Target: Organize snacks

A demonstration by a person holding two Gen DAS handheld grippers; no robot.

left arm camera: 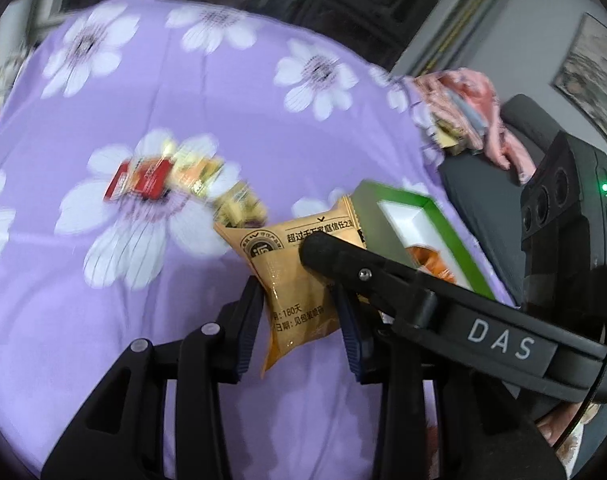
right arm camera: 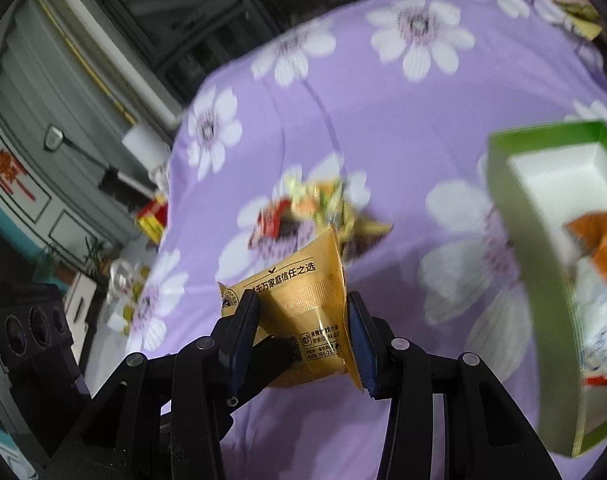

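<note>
- Purple flowered cloth (left arm camera: pixel 183 92) is spread over the table, loose snacks (left arm camera: pixel 171 180) heaped mid-surface.
- Green box (right arm camera: pixel 519 216), partly filled, is stationed at the table's right edge for sorting.
- One tan snack packet (left arm camera: pixel 299 280) is pinched above the cloth by both the left gripper (left arm camera: pixel 299 312) and the right gripper (right arm camera: pixel 303 320), jaws narrowed onto it, seemingly bound for the box.

cloth (left arm camera: pixel 231 92): lilac, printed with large white daisies that have dark purple-grey centres and thin dark lines on the petals
snack packet (left arm camera: pixel 299 280): golden tan, glossy, black printed characters and a round black seal
box (right arm camera: pixel 515 216): bright green walls, white inside
packet in box (right arm camera: pixel 599 240): orange
second packet in box (right arm camera: pixel 599 328): white with blue print and a red edge
snack pile (left arm camera: pixel 183 184): red with white print, gold and yellow wrappers, blurred
gripper fingers (right arm camera: pixel 239 332): black, with dark blue pads
far bundle (left arm camera: pixel 471 116): pink
</note>
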